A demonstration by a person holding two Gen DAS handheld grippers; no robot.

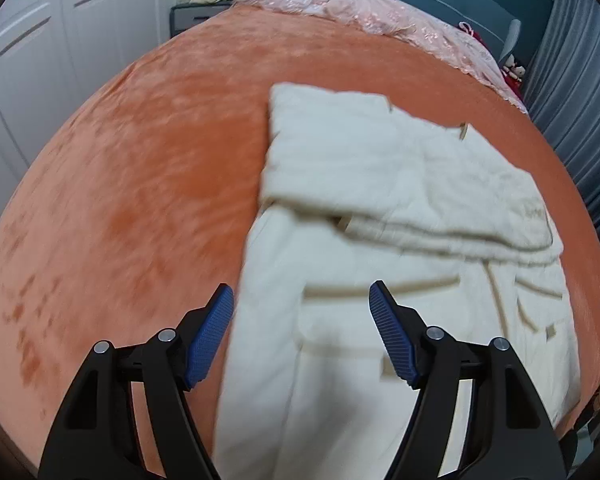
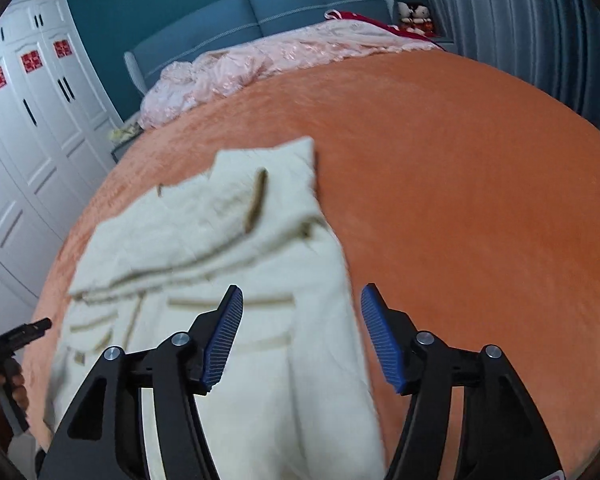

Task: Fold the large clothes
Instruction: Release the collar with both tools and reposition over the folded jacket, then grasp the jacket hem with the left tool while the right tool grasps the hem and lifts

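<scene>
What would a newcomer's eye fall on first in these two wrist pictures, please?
The cream coat stands out first, lying partly folded with its far half doubled over, on the orange blanket that covers the bed. Next come the open left gripper and right gripper, nothing between their blue pads.

Home bedroom, bed with orange blanket (image 2: 460, 160), blue padded headboard (image 2: 260, 16), white wardrobe (image 2: 28, 128), curtains (image 2: 520, 20)

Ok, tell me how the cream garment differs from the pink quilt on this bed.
The cream garment is plain with tan trim, partly folded flat mid-bed; the pink quilt is shiny, patterned and bunched in a crumpled heap by the headboard. Both rest on the orange blanket.
</scene>
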